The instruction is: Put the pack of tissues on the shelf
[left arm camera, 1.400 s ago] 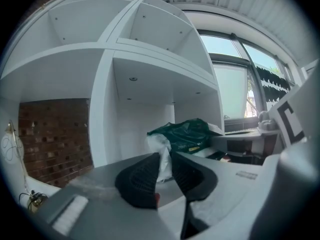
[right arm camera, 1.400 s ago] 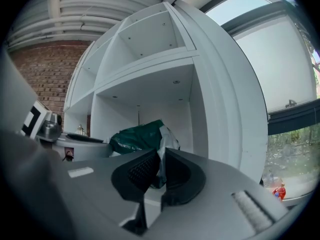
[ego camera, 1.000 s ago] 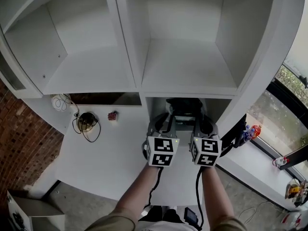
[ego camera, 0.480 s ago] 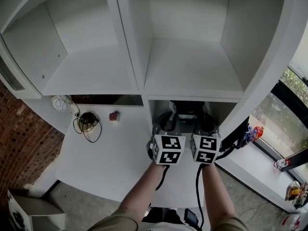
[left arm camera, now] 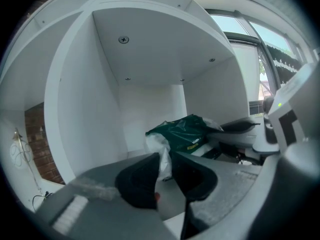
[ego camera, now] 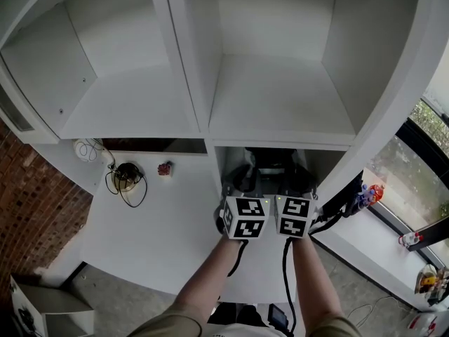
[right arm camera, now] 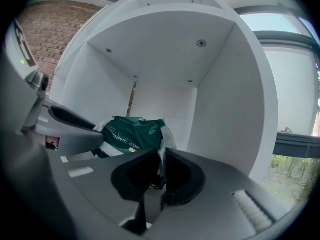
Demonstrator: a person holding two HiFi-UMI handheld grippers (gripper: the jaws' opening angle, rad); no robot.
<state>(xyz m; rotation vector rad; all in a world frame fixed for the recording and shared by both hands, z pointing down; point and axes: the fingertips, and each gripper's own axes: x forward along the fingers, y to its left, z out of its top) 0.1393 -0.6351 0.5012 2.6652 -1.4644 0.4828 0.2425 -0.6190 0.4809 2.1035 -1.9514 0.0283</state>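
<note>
Nearest me are the person's two forearms (ego camera: 210, 272), held close together, each ending in a marker cube (ego camera: 244, 218) right at the mouth of the lower compartment of the white shelf (ego camera: 280, 137). Past the cubes, the left gripper (left arm camera: 167, 159) has its jaws nipped onto the pale, crumpled plastic at one end of the pack of tissues (left arm camera: 182, 134). The right gripper (right arm camera: 162, 159) is clamped almost fully closed on the thin wrapper edge at the other end. So the green pack (right arm camera: 131, 133) is carried between the two, just beyond the jaw tips and already inside the compartment, with the side walls on either hand and the back wall (left arm camera: 150, 114) well behind it. I cannot tell whether its underside touches the compartment floor yet; it looks slung from the two pinches rather than settled. To my eye this is the placing step, nearly finished. What it calls for next is a gentle lowering until the pack sits flat. Then both grips should let go together and draw straight back out, so the slack wrapper does not snag a jaw and drag the pack forward.
</note>
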